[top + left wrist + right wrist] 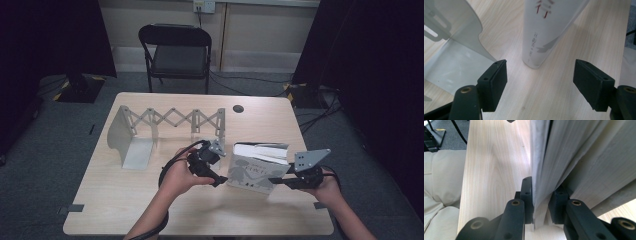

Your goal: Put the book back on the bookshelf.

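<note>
While the right gripper (541, 207) pinches the book's (257, 167) cover and some pages, holding it upright on the table (125, 200), the left gripper (540, 82) waits spread beside its spine, probably to steady it toward the bookend rack (137, 137).

A white book (256, 167) with grey figures on its cover stood upright on the table (125, 200), its pages slightly fanned.
</note>
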Action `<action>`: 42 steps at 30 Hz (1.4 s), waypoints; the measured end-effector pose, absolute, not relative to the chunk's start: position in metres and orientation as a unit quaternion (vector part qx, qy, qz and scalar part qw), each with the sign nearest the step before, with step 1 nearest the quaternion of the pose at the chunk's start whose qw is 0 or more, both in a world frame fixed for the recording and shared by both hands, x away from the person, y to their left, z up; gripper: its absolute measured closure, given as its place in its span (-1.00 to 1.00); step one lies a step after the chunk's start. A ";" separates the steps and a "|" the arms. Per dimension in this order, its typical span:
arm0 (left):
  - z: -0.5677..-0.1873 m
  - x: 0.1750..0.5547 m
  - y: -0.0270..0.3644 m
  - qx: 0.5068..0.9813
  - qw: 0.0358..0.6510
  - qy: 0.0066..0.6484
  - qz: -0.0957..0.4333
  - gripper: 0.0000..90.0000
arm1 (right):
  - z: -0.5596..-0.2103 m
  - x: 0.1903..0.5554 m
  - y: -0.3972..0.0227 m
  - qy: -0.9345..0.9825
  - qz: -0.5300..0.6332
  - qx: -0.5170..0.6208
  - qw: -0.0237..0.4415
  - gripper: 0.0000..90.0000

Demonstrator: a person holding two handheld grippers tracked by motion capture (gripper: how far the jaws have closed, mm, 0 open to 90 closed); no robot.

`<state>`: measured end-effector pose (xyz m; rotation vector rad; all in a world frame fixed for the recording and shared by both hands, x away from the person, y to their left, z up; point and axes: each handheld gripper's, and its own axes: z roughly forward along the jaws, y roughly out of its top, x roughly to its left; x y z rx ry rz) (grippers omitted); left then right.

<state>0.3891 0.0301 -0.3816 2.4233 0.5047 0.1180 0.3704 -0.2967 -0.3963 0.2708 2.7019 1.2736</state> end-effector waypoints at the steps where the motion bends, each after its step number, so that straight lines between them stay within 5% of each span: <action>1: -0.380 0.389 0.029 0.925 0.327 0.191 0.045 -0.39 | -0.396 0.371 -0.297 0.899 0.423 0.090 0.071 0.70; 42: -0.337 0.402 -0.033 0.933 0.333 0.119 0.068 -0.37 | -0.398 0.374 -0.299 0.896 0.428 0.100 0.057 0.69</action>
